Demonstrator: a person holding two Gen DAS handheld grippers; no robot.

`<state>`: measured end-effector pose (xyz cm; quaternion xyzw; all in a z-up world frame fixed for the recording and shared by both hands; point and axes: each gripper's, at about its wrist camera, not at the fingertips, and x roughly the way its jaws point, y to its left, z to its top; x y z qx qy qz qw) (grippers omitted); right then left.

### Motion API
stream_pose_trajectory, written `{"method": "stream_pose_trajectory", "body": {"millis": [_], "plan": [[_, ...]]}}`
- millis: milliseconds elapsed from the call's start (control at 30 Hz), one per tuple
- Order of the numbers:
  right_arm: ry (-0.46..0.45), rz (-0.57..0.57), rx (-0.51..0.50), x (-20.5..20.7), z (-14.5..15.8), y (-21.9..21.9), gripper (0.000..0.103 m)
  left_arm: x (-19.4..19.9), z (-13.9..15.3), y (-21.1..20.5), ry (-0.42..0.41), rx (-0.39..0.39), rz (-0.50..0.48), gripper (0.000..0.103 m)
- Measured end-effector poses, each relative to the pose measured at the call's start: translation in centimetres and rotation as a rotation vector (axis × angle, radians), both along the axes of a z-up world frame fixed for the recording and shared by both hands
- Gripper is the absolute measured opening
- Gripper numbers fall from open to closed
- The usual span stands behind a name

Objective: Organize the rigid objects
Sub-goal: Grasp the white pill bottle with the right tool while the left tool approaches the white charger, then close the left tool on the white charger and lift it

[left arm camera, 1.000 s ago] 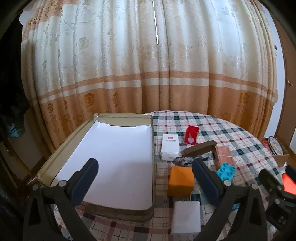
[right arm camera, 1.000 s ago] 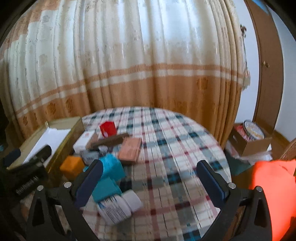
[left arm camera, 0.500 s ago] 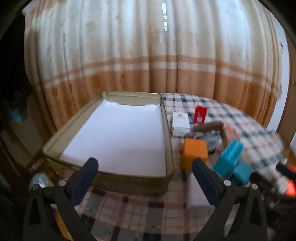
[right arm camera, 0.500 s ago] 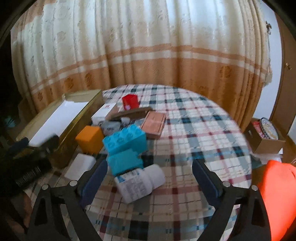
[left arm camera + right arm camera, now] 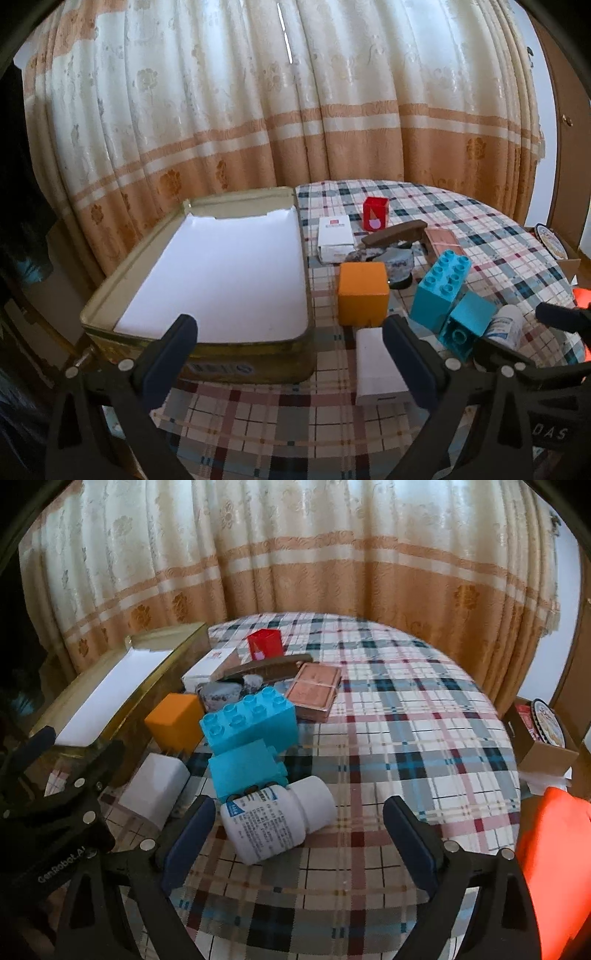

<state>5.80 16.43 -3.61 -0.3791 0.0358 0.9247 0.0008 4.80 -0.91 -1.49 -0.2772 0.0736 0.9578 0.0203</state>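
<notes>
Leftmost, the gold tin is sitting on the checked tabletop, lined with white paper; the left gripper is hovering at its near rim, jaws spread wide and gripping nothing; right of the tin, the orange cube, white box and blue bricks are clustering; farthest from it, the white pill bottle is lying sideways; the right gripper is closing its jaws, the bottle between them, not yet pressed.

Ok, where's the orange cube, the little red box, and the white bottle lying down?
orange cube [image 5: 362, 283]: left wrist view, its top face.
red box [image 5: 375, 218]: left wrist view, its front side.
white bottle [image 5: 271, 821]: right wrist view, its label.
</notes>
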Motion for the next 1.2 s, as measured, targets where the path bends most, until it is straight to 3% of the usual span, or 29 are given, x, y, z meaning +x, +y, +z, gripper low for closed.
{"method": "stream_pose_trajectory", "body": {"millis": [100,133,400,567,767,867,933,1200], "plan": [[-0.056,0.032,-0.001,-0.7,-0.8,-0.2,0.068,0.1,-0.1,-0.2,-0.006,0.033,-0.025,0.102],[-0.055,0.033,0.014,-0.8,-0.9,-0.4,0.066,0.2,-0.1,-0.3,-0.003,0.044,-0.037,0.102],[-0.039,0.041,-0.013,-0.4,-0.8,-0.1,0.065,0.9,0.2,-1.3,0.011,0.126,-0.098,0.102],[0.031,0.021,-0.071,0.9,0.2,0.7,0.065,1.5,0.3,-1.9,-0.006,0.160,-0.107,0.102],[0.144,-0.064,-0.064,2.6,2.0,1.9,0.065,1.8,-0.2,0.7,-0.060,0.071,-0.158,0.102],[0.186,-0.104,-0.045,3.2,2.8,2.4,0.065,0.9,-0.6,2.2,-0.141,0.074,-0.186,0.102],[0.193,-0.119,-0.056,3.4,3.0,2.8,0.065,0.2,-0.9,3.1,-0.181,0.036,-0.180,0.098],[0.164,-0.137,-0.097,3.2,2.2,3.3,0.065,-0.2,-1.5,5.0,-0.211,-0.070,-0.163,0.100]]}}
